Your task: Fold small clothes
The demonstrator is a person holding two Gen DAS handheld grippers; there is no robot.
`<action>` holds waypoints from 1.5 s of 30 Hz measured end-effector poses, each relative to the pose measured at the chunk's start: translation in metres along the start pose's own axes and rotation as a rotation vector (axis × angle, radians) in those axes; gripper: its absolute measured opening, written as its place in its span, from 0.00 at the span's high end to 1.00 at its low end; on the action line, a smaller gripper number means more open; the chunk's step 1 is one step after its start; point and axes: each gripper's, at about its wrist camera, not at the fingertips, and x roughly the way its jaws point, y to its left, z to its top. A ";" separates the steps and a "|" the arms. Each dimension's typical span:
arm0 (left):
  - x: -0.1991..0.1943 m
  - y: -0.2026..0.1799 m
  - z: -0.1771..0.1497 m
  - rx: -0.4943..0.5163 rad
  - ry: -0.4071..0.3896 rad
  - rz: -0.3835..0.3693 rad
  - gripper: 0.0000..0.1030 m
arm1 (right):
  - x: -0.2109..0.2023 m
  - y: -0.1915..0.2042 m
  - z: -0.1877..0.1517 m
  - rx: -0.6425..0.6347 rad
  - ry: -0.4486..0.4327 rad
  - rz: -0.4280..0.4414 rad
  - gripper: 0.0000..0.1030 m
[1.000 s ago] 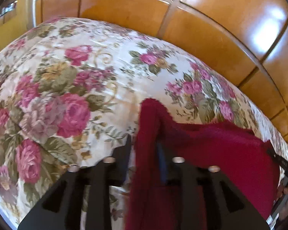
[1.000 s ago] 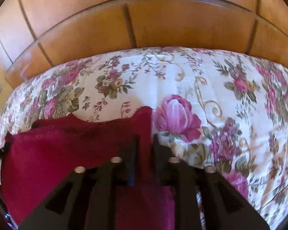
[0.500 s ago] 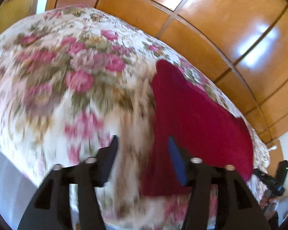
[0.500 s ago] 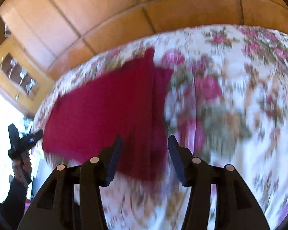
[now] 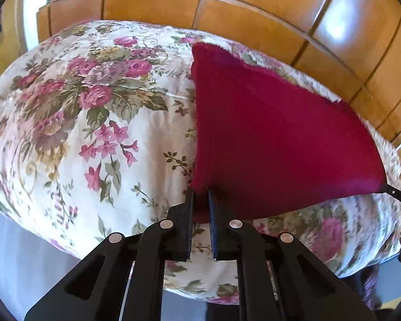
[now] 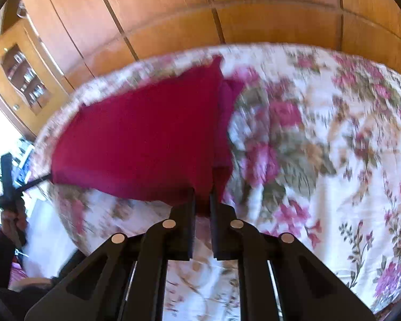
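A dark red cloth [image 5: 275, 139] lies spread on the floral bedspread [image 5: 88, 123]. My left gripper [image 5: 200, 195] is shut on its near left corner. In the right wrist view the same red cloth [image 6: 147, 139] shows, and my right gripper [image 6: 202, 194] is shut on its near right corner. The near edge of the cloth is stretched between the two grippers, lifted slightly off the bed. The right gripper's tip [image 5: 398, 196] shows at the cloth's far corner in the left wrist view. The left gripper and the hand holding it [image 6: 9, 176] show at the left edge of the right wrist view.
Wooden wardrobe panels [image 5: 254, 8] stand behind the bed. A glass-fronted cabinet [image 6: 26, 80] stands at the left. The bed's near edge [image 5: 120, 254] drops to the floor just below the grippers.
Both grippers opened after laying the cloth down, drew back toward the bed's near edge, and have closed on the cloth's near corners.
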 end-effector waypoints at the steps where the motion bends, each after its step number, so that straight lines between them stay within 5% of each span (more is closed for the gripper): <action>1: 0.005 0.002 0.000 0.014 0.012 0.006 0.91 | 0.012 -0.004 -0.005 0.017 0.020 -0.003 0.93; 5: 0.001 0.002 0.001 0.023 0.019 0.011 0.87 | 0.013 -0.007 -0.007 0.059 -0.008 0.000 0.92; 8: -0.011 0.007 -0.001 -0.036 -0.006 -0.007 0.81 | 0.001 -0.002 -0.005 0.022 -0.022 -0.068 0.72; 12: -0.027 0.011 0.000 -0.136 -0.077 -0.014 0.81 | -0.028 0.000 0.007 0.035 -0.123 -0.097 0.64; 17: -0.046 -0.007 0.014 -0.152 -0.168 -0.032 0.81 | -0.040 0.024 0.036 0.040 -0.240 -0.060 0.45; 21: -0.034 -0.028 0.022 -0.099 -0.147 -0.020 0.81 | -0.019 0.067 0.054 -0.026 -0.264 0.010 0.38; 26: -0.011 -0.052 0.022 -0.009 -0.099 0.037 0.81 | 0.027 0.107 0.057 -0.138 -0.204 0.006 0.36; 30: 0.008 -0.049 0.015 -0.013 -0.044 0.072 0.81 | 0.065 0.101 0.045 -0.147 -0.107 -0.042 0.37; 37: 0.007 -0.037 0.012 -0.073 -0.031 0.016 0.81 | 0.064 0.077 0.022 -0.124 -0.159 0.019 0.37; 44: -0.010 -0.046 0.019 -0.062 -0.089 0.029 0.81 | 0.050 0.093 0.029 -0.123 -0.132 -0.047 0.33; 45: -0.010 -0.047 0.019 -0.055 -0.091 0.032 0.70 | 0.045 0.096 0.033 -0.116 -0.147 -0.046 0.30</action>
